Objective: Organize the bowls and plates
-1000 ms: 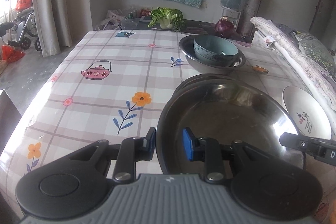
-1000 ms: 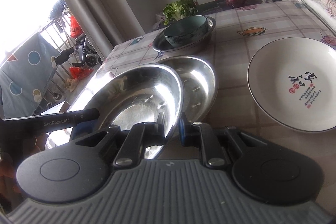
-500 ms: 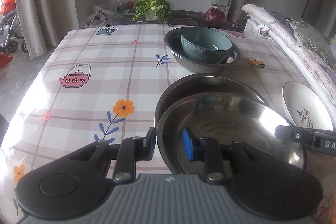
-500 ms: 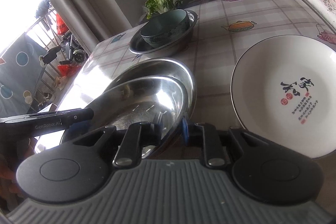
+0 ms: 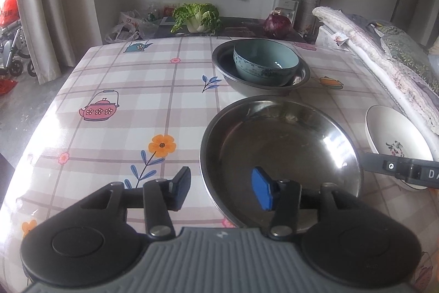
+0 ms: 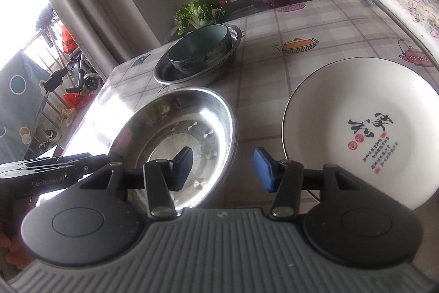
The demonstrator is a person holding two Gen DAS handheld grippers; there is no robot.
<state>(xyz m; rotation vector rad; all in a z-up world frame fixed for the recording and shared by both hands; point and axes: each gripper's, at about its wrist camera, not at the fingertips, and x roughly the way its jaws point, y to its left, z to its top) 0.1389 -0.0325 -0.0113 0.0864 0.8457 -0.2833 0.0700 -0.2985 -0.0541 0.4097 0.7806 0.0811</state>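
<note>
Both grippers have let go since a second ago: back then each pinched a rim of the steel plate (image 5: 279,153), which was up off its twin, and now it sits nested flat on that plate, stacked in the near middle of the table (image 5: 115,89). The left gripper (image 5: 222,190) has its jaws opening, straddling the plate's near left rim without pressing on it, and the right gripper (image 6: 223,169) is doing the same on the near right rim, jaws opening, nothing pinched. Handling-wise, I'd guess thin stainless like this is light and stiff but slick, so a pinch on the rolled rim is the only real hold, and two-sided like they did keeps it from swinging. The white ceramic plate (image 6: 359,128) on the right, close to the stack, looks like the obvious next candidate; it's heavier and chippable, so grab the raised rim and set it down gently rather than drop it. On the far side, the teal bowl (image 5: 264,61) already sits inside a steel basin (image 5: 227,73), which seems sorted. Glazed ceramic on metal will slide, so keep it level.
</note>
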